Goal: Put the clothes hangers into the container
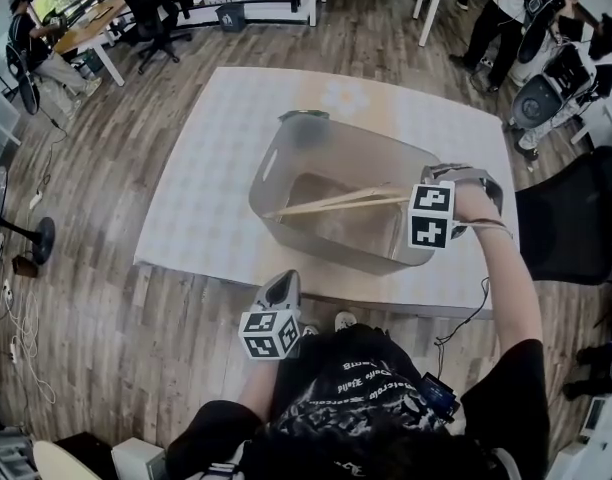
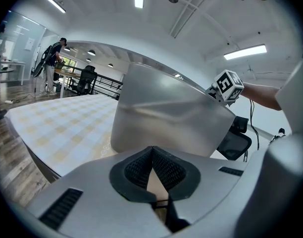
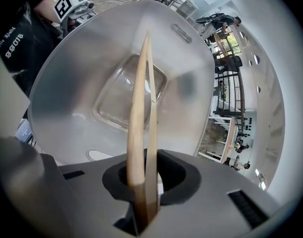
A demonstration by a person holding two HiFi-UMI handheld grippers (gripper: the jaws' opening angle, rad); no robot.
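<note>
Wooden hanger (image 1: 336,201) is inside the container (image 1: 376,253). It runs from the right rim across toward the left wall, roughly level, above the bottom. Can't tell whether its far end touches wall or bottom. Hook isn't visible in any view.

My right claw (image 1: 416,203) has it. In the right gripper view the jaws (image 3: 144,182) are nearly closed, and the pads clamp the two wooden arms (image 3: 141,108) where they come together. The arms point away from me down into the tub (image 3: 77,83), over its clear bottom panel. Claw is tilted down over the tub's right edge, and my forearm comes in from the near right.

My left claw (image 1: 284,283) holds nothing. In the left gripper view the pad tips (image 2: 152,157) meet with nothing between them. It sits low and close to my body, off the mat's near edge, short of the tub and aimed at its near wall (image 2: 166,118). That view also shows the right claw's marker cube (image 2: 227,86) above the tub's right rim.

The tub is translucent grey with rounded corners and a handle cutout at the far rim. Only the hanger is in it. It stands on a pale checked mat (image 1: 216,168) on the wood floor (image 1: 106,268). A black office chair (image 1: 571,218) is off the mat's right side.
</note>
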